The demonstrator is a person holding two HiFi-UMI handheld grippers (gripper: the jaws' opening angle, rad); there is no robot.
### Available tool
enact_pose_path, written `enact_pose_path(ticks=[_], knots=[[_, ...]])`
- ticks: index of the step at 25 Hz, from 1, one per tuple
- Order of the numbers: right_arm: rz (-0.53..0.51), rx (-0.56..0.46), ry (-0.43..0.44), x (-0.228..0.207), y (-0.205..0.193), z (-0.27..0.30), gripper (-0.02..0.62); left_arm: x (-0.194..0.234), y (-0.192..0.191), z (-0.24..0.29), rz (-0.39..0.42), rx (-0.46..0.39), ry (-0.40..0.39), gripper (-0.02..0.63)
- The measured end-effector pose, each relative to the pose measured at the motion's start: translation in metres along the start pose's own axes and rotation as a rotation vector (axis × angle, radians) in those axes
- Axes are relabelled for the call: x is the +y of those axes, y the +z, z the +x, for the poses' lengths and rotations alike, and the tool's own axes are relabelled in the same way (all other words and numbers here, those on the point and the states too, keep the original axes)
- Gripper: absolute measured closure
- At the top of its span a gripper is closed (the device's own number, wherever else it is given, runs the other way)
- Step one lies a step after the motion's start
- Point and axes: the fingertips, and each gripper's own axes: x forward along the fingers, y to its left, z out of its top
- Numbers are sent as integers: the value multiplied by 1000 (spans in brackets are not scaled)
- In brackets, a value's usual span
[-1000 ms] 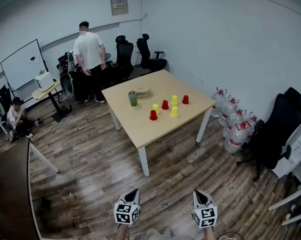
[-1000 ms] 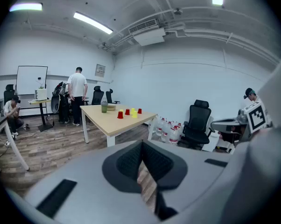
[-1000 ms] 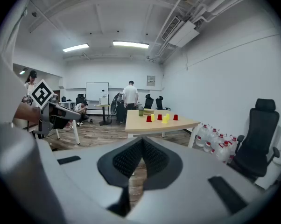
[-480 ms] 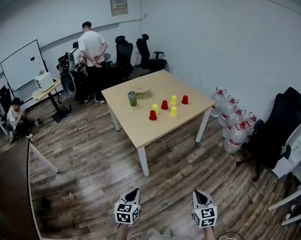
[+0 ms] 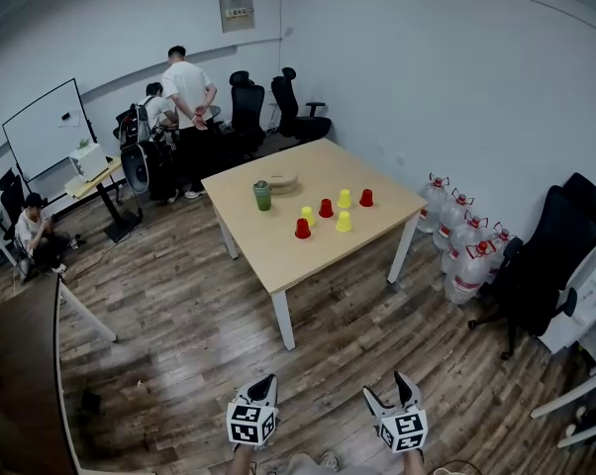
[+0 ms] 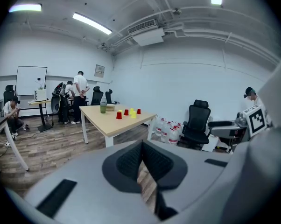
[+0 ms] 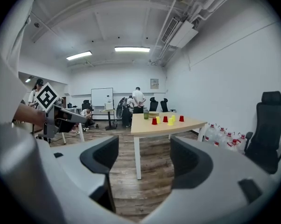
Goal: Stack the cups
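Head view: cups unstacked on table, 12 o'clock, well beyond your reach.
Left gripper view: left gripper jaws together, empty, idle.
Right gripper view: right gripper jaws just opening, nothing between; likely readying for first cup.

Grey left gripper and right gripper, black-and-white marker cubes, black textured fingers.

White walls, wood floor, office chairs
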Motion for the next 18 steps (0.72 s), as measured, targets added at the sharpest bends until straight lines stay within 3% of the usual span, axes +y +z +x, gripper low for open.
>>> enact_pose_path(ticks=[4,18], knots=[[-10,11,-3,-4,-5,-2,252,-6,-1,3,0,1,1,595],[0,28,-22,-51,-16,12,275,-27,3,46,7,21,1,595]])
